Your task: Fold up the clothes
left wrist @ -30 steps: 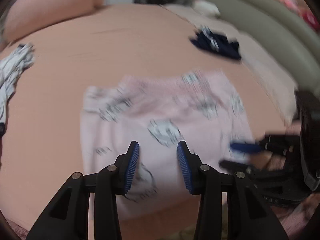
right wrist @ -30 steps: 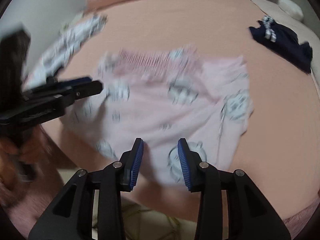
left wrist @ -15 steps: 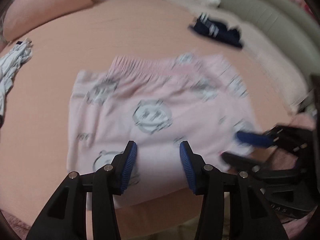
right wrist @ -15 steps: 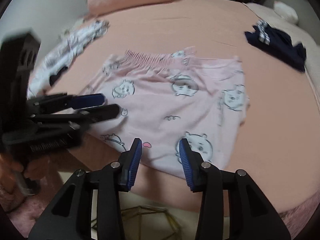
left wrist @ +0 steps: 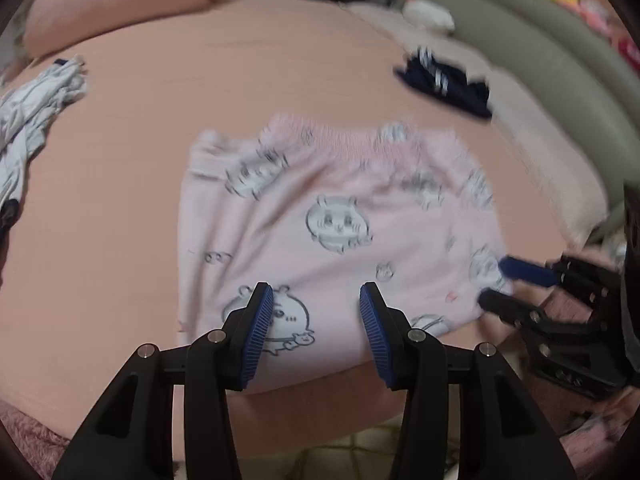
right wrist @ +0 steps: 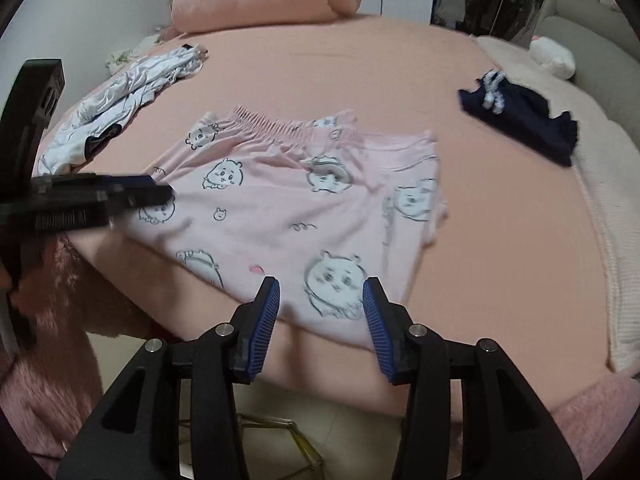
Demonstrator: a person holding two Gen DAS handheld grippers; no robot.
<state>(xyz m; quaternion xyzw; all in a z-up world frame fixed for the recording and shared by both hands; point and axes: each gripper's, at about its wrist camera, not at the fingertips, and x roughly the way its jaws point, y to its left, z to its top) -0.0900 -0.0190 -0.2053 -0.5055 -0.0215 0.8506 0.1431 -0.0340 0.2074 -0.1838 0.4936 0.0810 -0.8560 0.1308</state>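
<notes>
With the pink shorts [right wrist: 304, 208] spread mid-frame on the bed [right wrist: 500, 208], both the left gripper [left wrist: 316, 336] and the right gripper [right wrist: 320, 324], just opened and empty, are best closed on the near hem corners.

Just ahead of the right hand-held gripper [right wrist: 320, 304], whose jaws have just been opening and hold nothing, pink printed shorts [right wrist: 296, 204] lie flat on the bed [right wrist: 360, 64]. The left hand-held gripper [right wrist: 156, 192] reaches in from its left.
</notes>
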